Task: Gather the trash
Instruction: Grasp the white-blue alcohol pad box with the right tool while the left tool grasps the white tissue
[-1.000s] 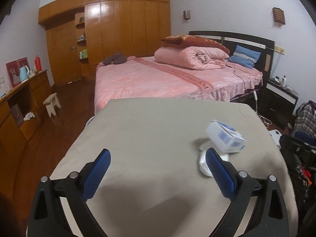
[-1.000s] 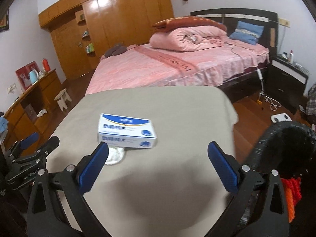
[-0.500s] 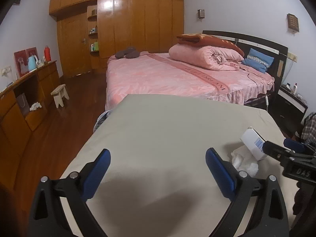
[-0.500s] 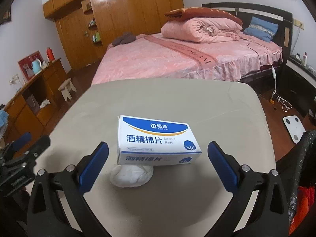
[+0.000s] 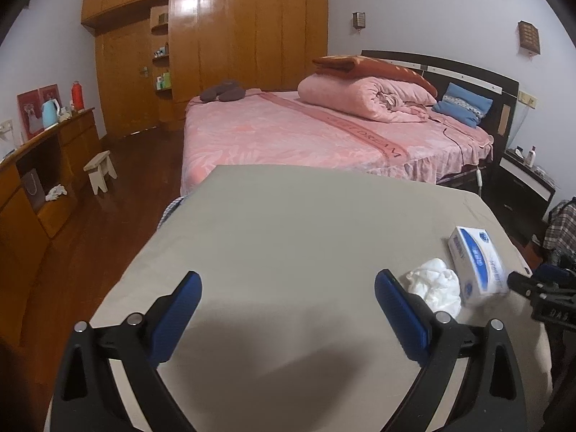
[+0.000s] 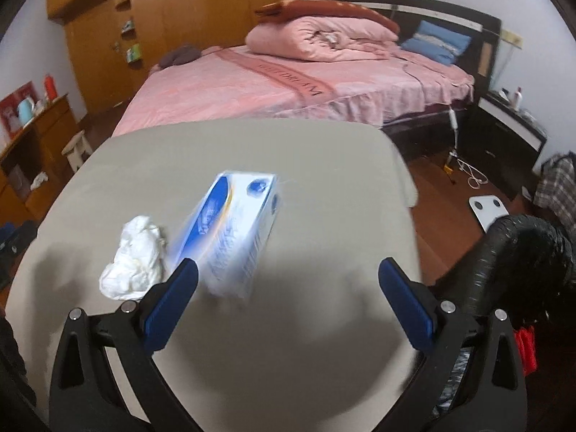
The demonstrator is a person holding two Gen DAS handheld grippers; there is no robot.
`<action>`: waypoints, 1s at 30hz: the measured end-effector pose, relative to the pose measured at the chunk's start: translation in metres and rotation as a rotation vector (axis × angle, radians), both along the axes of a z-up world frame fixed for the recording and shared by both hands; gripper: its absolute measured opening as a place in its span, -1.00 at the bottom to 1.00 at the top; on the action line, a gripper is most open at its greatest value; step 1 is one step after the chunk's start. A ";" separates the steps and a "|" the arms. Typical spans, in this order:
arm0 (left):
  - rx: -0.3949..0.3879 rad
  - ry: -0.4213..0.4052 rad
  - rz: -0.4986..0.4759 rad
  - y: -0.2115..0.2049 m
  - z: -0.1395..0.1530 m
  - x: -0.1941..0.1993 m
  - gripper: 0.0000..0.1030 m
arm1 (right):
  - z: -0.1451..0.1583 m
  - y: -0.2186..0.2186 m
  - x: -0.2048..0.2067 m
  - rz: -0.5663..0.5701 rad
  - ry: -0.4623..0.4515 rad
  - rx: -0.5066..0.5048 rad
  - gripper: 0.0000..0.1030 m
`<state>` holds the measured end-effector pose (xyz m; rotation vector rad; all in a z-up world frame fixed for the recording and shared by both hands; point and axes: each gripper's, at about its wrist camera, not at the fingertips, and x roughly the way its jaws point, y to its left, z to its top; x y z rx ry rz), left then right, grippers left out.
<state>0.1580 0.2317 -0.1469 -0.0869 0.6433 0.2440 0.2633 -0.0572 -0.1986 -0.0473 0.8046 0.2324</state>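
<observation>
Since half a second ago the white-and-blue box [image 6: 235, 232] has swung from lying broadside before our right gripper [image 6: 288, 291] to lying lengthwise, one short end toward us, and it is blurred in the right wrist view; the crumpled white tissue [image 6: 135, 257], earlier half tucked under the box, now sits in full view just left of it. Our left view has turned a little, so box [image 5: 477, 264] and tissue [image 5: 435, 286] appear nearer the left gripper [image 5: 288, 307] than before.

We hold both grippers with jaws spread wide and nothing between the blue pads. The near end of the box lies close to the right gripper's left pad [image 6: 169, 304], whether touching we cannot tell. In the left view the tissue sits just beyond the right-hand pad [image 5: 401, 315], with the box against its far side.

Both pieces rest on the beige-covered table [image 5: 288, 223], toward its right edge as the left view shows it. Behind stands a pink bed [image 5: 306, 133] with a rolled quilt [image 5: 363, 99], and a wooden wardrobe [image 5: 234, 43] lines the far wall
</observation>
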 end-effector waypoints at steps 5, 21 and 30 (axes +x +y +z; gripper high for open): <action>0.001 0.005 -0.008 -0.007 -0.002 0.000 0.84 | 0.005 0.002 -0.002 0.034 -0.009 0.077 0.89; -0.007 0.007 -0.008 -0.009 -0.003 0.002 0.84 | -0.032 0.039 0.022 0.043 0.086 0.038 0.29; -0.013 0.016 -0.035 -0.023 -0.008 0.005 0.84 | -0.028 0.019 0.007 0.043 0.094 0.044 0.32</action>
